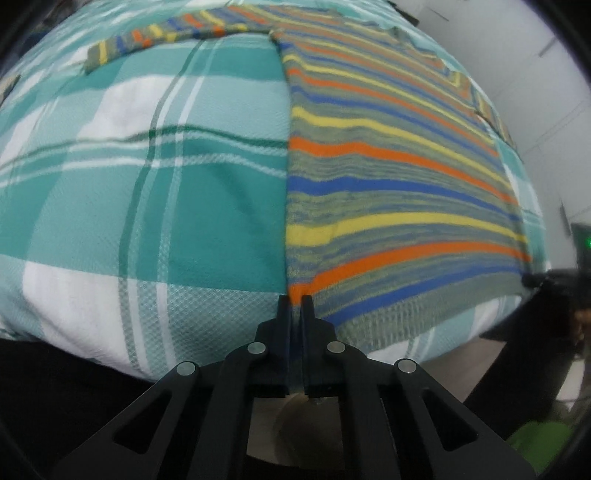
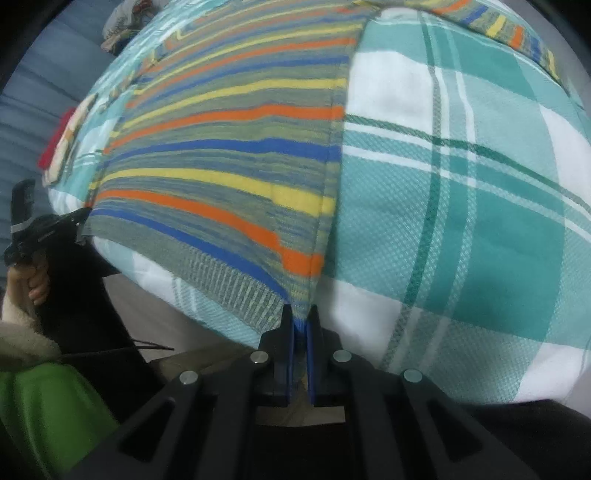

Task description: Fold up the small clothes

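A small striped sweater (image 1: 388, 177) in grey-green, orange, blue and yellow lies flat on a teal and white plaid cloth (image 1: 147, 206). My left gripper (image 1: 295, 301) is shut on the sweater's near left hem corner. One sleeve (image 1: 159, 37) stretches out to the far left. In the right wrist view the sweater (image 2: 229, 162) fills the left half, and my right gripper (image 2: 301, 314) is shut on its near right hem corner. The other sleeve (image 2: 509, 26) lies at the far right. Each gripper shows at the edge of the other's view: the right gripper (image 1: 535, 278), the left gripper (image 2: 79, 221).
The plaid cloth (image 2: 461, 221) covers a raised surface whose near edge drops off just in front of both grippers. A patterned fabric item (image 2: 62, 144) lies at the far left edge. A green object (image 2: 44, 406) sits low beside the person.
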`<action>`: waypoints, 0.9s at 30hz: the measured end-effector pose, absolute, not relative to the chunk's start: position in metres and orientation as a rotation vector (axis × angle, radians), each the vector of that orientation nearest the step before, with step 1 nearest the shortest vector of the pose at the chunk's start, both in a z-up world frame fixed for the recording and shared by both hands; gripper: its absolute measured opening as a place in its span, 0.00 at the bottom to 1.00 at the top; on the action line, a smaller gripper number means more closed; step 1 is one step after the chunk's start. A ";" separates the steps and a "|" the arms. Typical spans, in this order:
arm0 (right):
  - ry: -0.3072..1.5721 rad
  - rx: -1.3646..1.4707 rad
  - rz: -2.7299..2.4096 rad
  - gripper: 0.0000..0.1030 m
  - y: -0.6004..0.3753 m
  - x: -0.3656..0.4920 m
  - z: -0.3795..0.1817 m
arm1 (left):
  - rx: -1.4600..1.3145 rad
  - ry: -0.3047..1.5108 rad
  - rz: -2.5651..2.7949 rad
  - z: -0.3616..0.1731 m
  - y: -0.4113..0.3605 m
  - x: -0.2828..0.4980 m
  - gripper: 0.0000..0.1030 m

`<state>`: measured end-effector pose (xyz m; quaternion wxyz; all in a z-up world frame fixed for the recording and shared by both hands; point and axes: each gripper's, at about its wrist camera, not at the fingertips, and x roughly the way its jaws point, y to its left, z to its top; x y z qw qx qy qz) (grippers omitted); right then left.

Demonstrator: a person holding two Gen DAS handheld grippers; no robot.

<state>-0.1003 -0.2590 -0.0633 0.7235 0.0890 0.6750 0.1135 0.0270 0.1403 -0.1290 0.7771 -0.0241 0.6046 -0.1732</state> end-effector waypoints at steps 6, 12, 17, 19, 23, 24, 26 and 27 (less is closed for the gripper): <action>1.516 0.224 0.212 0.07 -0.258 -0.089 -0.081 | 0.043 1.272 -0.342 -0.118 0.124 0.023 0.25; 1.459 0.233 0.161 0.49 -0.277 -0.088 -0.046 | 0.071 1.039 -0.272 -0.046 0.130 0.031 0.68; 1.163 0.236 0.037 0.50 -0.332 -0.046 0.026 | 0.035 0.817 -0.303 0.017 0.110 0.075 0.85; 0.999 0.283 -0.024 0.54 -0.359 -0.021 0.052 | 0.022 0.760 -0.318 0.025 0.101 0.097 0.91; 0.739 0.436 -0.096 0.57 -0.416 0.026 0.078 | -0.021 0.735 -0.338 0.011 0.065 0.140 0.92; 0.704 0.481 -0.112 0.57 -0.435 0.037 0.077 | -0.022 0.728 -0.342 0.006 0.060 0.143 0.92; 0.663 0.570 -0.139 0.57 -0.465 0.055 0.067 | -0.011 0.714 -0.335 -0.015 0.048 0.155 0.92; 0.667 0.616 -0.149 0.57 -0.480 0.063 0.058 | -0.003 0.713 -0.328 -0.027 0.045 0.159 0.92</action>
